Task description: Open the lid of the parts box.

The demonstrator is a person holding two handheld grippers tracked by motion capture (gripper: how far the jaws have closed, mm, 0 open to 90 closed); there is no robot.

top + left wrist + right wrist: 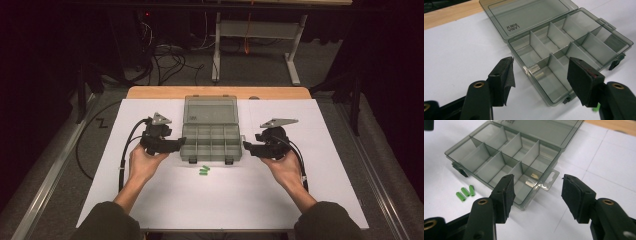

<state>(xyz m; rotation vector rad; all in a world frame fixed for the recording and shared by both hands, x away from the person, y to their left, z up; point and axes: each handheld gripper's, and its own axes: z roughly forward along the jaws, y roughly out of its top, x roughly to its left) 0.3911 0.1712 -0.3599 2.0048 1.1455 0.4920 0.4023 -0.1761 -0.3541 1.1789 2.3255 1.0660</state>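
Observation:
A smoky clear compartment box (211,142) lies open on the white sheet, its lid (210,110) laid flat behind it, and its compartments (541,75) look bare. Three small green pieces (204,170) lie just in front of the box (499,157); they also appear at the left in the right gripper view (465,192). My left gripper (179,144) sits at the box's left end, open, its jaws (541,63) apart with nothing held. At the box's right end my right gripper (247,146) is also open and holds nothing (537,180).
The white sheet (165,200) covers most of a wooden table, whose far edge (215,92) is bare. Cables trail from both grippers toward the front. Beyond the table, a floor with cables and a metal frame (255,30).

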